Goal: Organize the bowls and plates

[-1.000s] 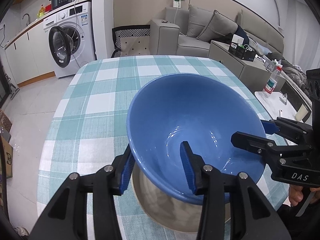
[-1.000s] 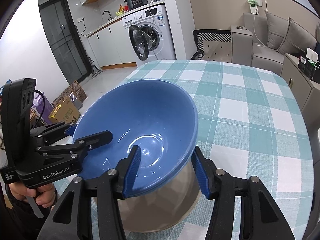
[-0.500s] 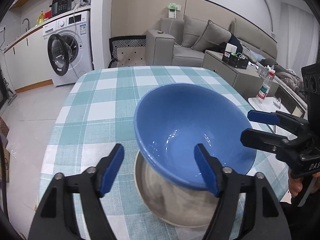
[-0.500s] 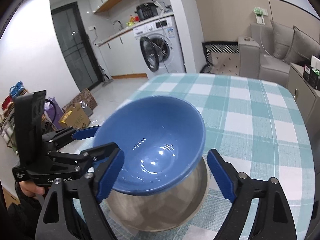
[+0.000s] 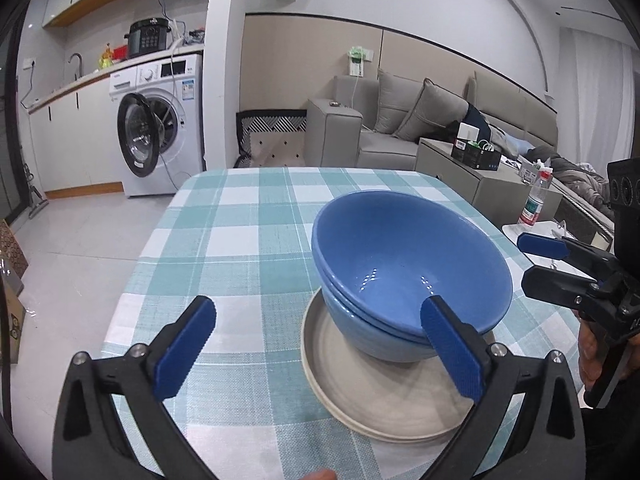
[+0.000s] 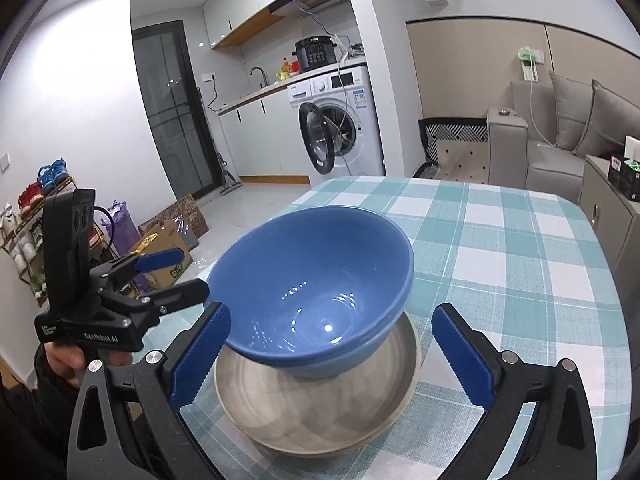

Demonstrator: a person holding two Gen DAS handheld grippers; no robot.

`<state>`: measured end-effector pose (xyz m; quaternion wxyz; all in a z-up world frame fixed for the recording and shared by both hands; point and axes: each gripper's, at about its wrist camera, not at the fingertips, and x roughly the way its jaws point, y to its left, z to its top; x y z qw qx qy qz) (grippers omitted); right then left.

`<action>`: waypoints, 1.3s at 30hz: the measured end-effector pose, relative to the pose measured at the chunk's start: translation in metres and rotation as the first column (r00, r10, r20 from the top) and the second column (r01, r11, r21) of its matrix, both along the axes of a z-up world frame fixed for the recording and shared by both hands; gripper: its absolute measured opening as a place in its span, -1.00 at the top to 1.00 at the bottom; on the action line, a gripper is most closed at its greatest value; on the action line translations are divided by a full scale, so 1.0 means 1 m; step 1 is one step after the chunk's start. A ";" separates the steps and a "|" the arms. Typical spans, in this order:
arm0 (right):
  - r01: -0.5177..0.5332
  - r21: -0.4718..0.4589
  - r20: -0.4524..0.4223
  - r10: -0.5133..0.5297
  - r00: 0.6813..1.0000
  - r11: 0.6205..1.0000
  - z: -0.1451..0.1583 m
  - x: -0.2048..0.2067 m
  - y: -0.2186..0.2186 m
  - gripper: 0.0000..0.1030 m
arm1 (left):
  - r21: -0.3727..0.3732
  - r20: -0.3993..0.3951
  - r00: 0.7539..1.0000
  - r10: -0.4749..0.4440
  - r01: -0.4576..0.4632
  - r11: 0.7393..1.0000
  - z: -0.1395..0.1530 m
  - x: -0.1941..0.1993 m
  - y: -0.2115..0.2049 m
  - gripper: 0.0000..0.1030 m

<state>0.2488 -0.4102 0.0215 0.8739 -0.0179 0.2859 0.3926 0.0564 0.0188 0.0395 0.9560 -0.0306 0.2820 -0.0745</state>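
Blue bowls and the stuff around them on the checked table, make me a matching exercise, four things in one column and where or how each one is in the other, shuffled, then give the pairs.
Things:
1. blue bowls
2. beige plate
3. left gripper
4. washing machine

Places or states:
A. door swung open, past the table's far end
B. nested together, standing on the plate
C. jaws wide, holding nothing
D. lying flat on the tablecloth, under the bowls

Pairs: 1-B, 2-D, 3-C, 4-A
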 end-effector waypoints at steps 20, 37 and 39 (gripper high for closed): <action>-0.021 0.052 0.157 0.013 0.988 0.998 -0.028 -0.045 -0.030 -0.99 | 0.012 0.160 0.986 0.037 -0.039 0.999 -0.017 -0.037 -0.011 -1.00; -0.091 0.113 0.213 0.066 0.975 0.989 -0.041 -0.074 -0.037 -0.99 | 0.038 0.215 0.976 0.023 -0.032 0.999 -0.040 -0.052 -0.027 -1.00; -0.091 0.112 0.215 0.065 0.974 0.990 -0.044 -0.076 -0.037 -0.99 | 0.032 0.227 0.974 0.018 -0.026 0.999 -0.040 -0.053 -0.026 -1.00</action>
